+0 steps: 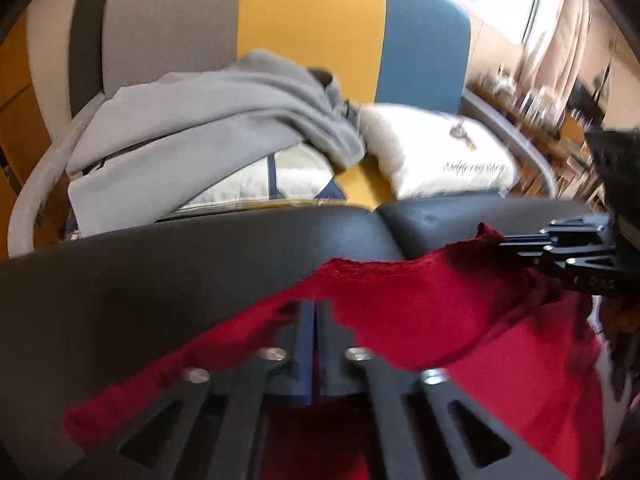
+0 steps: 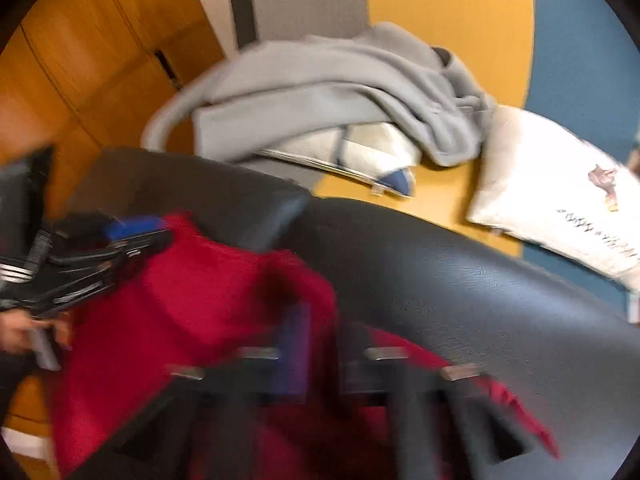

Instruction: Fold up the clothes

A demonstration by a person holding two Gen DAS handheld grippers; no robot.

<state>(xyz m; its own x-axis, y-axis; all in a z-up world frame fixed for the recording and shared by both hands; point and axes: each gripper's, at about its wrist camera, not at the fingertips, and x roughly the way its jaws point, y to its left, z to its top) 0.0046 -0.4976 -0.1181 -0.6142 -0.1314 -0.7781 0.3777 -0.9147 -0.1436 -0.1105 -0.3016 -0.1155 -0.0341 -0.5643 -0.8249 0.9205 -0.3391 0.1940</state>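
Red cloth (image 1: 420, 312) is lying over two black cushions (image 1: 200, 264), stretched between the two grippers. The left gripper (image 1: 316, 308) is pinching one edge of the cloth, its blue-lined fingers pressed together with the fabric caught between them. The right gripper (image 2: 296, 320) is badly blurred in its own view, but from the left view its fingers are reaching in from the right and closing on the cloth's far corner. A hand (image 2: 24, 332) is showing at the left rim of the right view, gripping the left tool's handle. Beyond the cushions, a grey hoodie (image 1: 208, 120) is lying crumpled on a sofa (image 1: 312, 12) with grey, yellow and blue panels, partly covering a pale pillow with a blue stripe (image 1: 272, 180). A white pillow (image 1: 440, 152) with small print is resting just beside the hoodie on the yellow and blue seat. Wooden panelling (image 2: 80, 60) is standing to the sofa's left.
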